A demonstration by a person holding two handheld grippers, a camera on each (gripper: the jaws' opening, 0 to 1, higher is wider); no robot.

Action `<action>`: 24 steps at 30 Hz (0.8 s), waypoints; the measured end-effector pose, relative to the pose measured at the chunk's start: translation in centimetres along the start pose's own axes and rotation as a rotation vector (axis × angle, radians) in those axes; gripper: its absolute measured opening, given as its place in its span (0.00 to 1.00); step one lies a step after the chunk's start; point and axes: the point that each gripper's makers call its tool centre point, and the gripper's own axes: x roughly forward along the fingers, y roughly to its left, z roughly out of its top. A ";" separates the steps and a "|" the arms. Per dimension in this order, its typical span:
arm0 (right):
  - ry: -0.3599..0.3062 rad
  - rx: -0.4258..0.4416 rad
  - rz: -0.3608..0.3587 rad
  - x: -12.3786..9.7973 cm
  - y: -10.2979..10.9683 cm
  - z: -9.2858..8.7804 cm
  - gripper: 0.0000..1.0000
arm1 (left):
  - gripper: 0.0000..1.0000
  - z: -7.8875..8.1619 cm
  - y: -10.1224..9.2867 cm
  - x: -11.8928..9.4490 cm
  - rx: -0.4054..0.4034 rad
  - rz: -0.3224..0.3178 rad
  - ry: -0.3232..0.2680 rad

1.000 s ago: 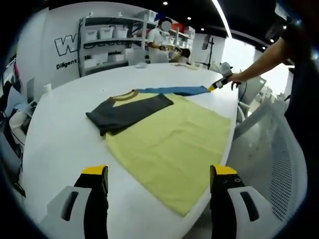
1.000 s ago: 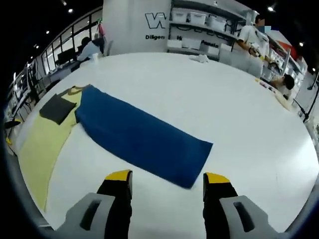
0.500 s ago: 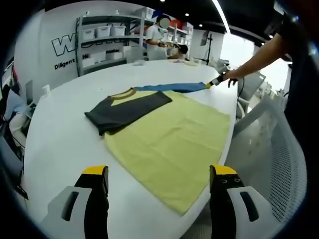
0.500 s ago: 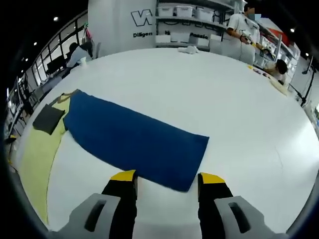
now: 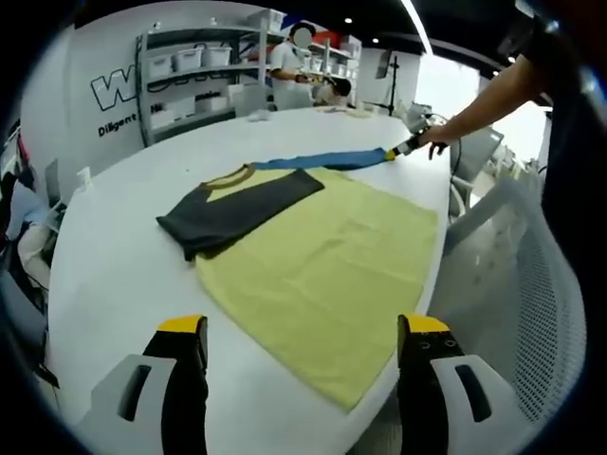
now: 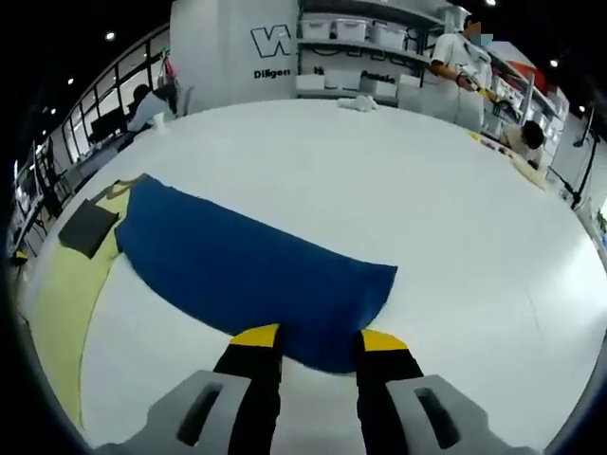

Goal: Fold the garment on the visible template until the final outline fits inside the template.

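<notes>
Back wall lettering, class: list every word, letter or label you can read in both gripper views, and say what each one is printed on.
"W": large outlined letter on the white back wall, cut off by the shelving unit.
"Diligen": smaller line beneath it on the same wall, also cut off.
Labels on the storage bins: too small to read.
The garment carries no print that can be made out.

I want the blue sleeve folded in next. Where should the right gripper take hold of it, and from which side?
Grip the blue sleeve at its cuff end, the straight outer edge nearest the right gripper. It lies flat on the white table, so slide low from beyond the cuff, one jaw under the edge.
</notes>
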 end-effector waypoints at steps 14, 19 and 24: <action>0.019 -0.095 0.060 0.0 1.1 0.3 0.00 | 0.79 -0.3 -0.2 -0.7 0.012 0.001 -0.001; 0.018 -0.110 0.075 -0.7 1.4 0.7 0.00 | 0.78 -0.7 0.0 -0.8 0.018 0.002 0.008; -0.025 -0.108 0.087 -1.6 1.6 1.9 0.00 | 0.78 -0.3 0.3 -0.7 0.005 0.011 -0.016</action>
